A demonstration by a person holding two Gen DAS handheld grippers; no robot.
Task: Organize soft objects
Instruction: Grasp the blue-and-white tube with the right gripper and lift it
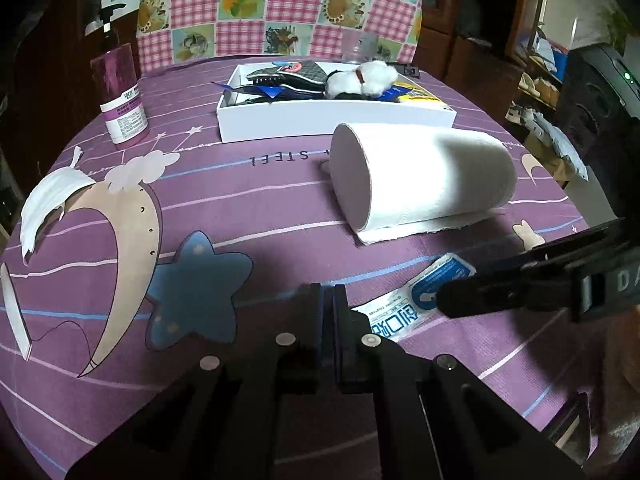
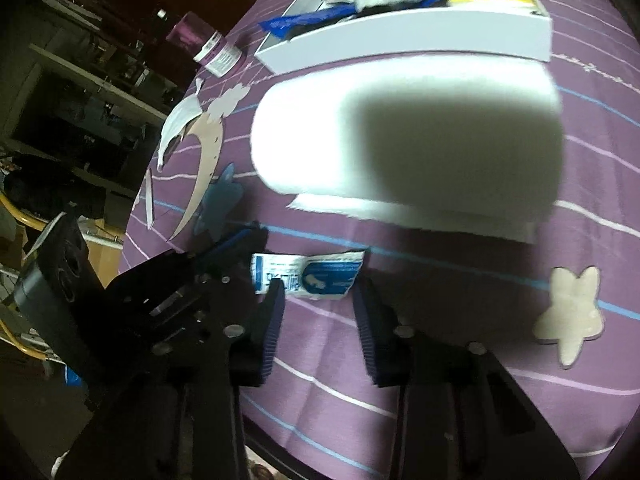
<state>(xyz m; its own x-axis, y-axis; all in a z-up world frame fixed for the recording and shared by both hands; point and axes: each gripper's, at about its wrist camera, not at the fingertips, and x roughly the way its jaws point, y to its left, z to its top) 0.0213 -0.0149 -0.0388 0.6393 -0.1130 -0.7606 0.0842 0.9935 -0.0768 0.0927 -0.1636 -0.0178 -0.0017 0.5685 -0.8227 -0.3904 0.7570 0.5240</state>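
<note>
A white paper roll [image 1: 424, 178] lies on its side on the purple tablecloth, also in the right wrist view [image 2: 404, 136]. A small blue-and-white sachet [image 1: 416, 300] lies in front of it, and shows in the right wrist view [image 2: 308, 276]. My left gripper [image 1: 328, 300] is shut and empty, just left of the sachet. My right gripper [image 2: 320, 300] is open, its fingers either side of the sachet's near edge; it enters the left wrist view from the right [image 1: 452, 300]. A white box [image 1: 332, 114] at the back holds a white plush toy [image 1: 362, 78] and other items. A white face mask [image 1: 48, 204] lies at left.
A purple pump bottle [image 1: 120, 96] stands at the back left. A chair with a pink checked cover [image 1: 276, 8] is behind the table. A clear plastic bottle [image 1: 358, 48] stands behind the box. The table edge curves close on the right.
</note>
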